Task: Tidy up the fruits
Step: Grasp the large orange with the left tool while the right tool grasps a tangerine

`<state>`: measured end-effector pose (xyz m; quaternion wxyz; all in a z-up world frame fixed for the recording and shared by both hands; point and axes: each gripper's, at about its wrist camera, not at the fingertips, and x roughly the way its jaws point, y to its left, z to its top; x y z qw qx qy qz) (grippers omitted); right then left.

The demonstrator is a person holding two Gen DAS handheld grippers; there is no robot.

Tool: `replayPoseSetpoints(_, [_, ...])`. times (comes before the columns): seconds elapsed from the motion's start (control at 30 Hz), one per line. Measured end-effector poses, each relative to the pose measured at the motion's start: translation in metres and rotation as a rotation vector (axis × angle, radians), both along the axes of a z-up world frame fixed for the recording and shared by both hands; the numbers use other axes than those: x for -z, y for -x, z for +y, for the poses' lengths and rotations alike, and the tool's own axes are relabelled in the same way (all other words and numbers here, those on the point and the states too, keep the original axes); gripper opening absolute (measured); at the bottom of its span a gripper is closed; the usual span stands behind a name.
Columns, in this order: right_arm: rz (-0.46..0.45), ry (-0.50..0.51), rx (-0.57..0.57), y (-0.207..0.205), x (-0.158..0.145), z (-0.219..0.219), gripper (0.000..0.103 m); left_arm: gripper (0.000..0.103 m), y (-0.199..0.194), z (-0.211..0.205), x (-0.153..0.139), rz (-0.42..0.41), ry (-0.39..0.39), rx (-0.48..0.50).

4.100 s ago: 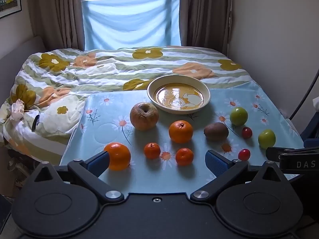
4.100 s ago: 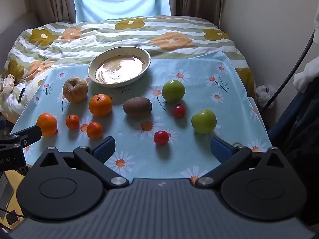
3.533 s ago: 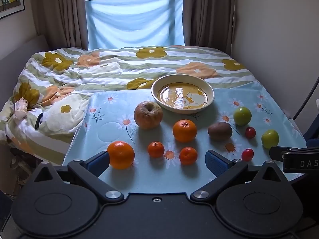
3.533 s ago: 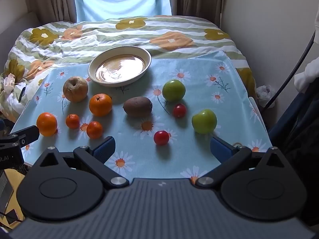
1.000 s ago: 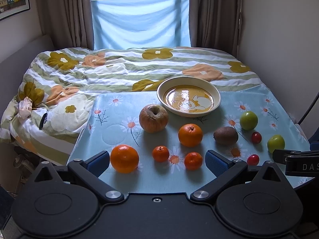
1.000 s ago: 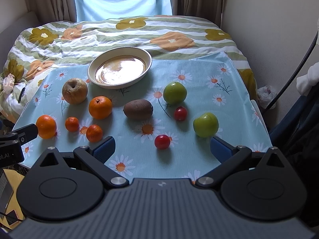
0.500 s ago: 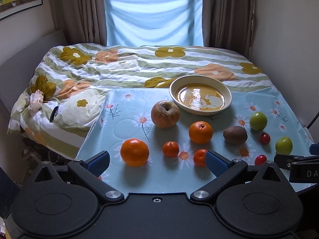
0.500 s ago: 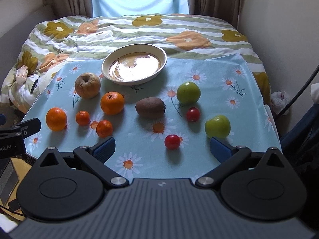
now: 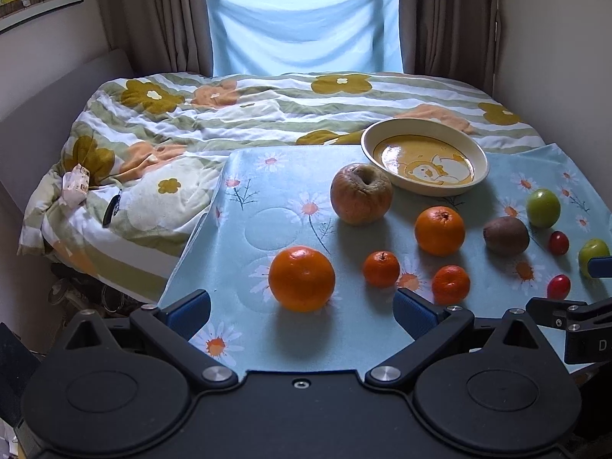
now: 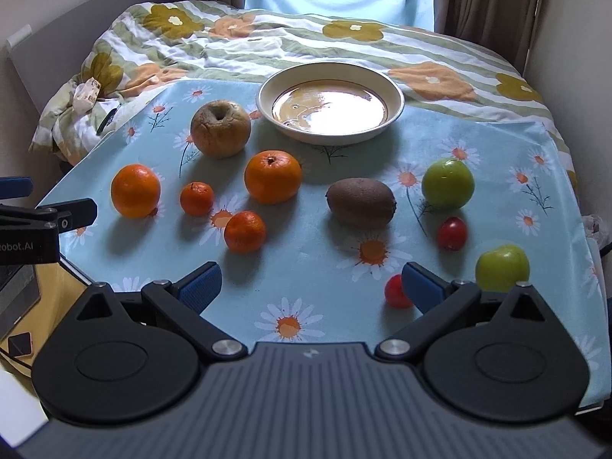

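Fruit lies loose on a blue daisy-print cloth [image 9: 267,229]. A big orange [image 9: 301,278] sits right before my open, empty left gripper [image 9: 302,311], between its blue fingertips. Behind lie a wrinkled apple [image 9: 361,193], a second orange [image 9: 440,230], two mandarins [image 9: 381,268], a kiwi [image 9: 505,235], green apples [image 9: 542,207] and cherry tomatoes [image 9: 558,242]. An empty cream bowl [image 9: 424,160] stands at the back. My right gripper [image 10: 311,287] is open and empty over the cloth's near edge; a cherry tomato [image 10: 396,292] touches its right fingertip [image 10: 422,287]. The kiwi [image 10: 360,202] lies ahead.
The cloth lies on a bed with a floral striped quilt [image 9: 229,114]. A wall is close on the right [image 9: 554,57], curtains and a window behind [image 9: 302,23]. The bed edge drops off at the left [image 9: 95,260]. Each gripper shows at the other view's edge [image 10: 38,225].
Both grippers have moved forward and lower toward the cloth, so the fruit looks larger. The left one has drawn up to the big orange. No fruit has moved.
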<state>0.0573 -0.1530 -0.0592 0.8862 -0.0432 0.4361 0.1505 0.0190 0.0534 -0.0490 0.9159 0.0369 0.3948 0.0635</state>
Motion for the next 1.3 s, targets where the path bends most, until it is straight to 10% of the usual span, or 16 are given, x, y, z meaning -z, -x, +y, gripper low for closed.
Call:
replayPoseSetpoints(0.73, [0.052,0.064,0.084,-0.03,0.044,0.068,0.103,0.082,-0.059,0.023,0.059,0.097,-0.097,0.307])
replayPoseSetpoints(1.3, [0.062,0.099,0.116,-0.047,0.053,0.096,0.093,0.066,-0.073,0.03,0.071,0.124,-0.048,0.336])
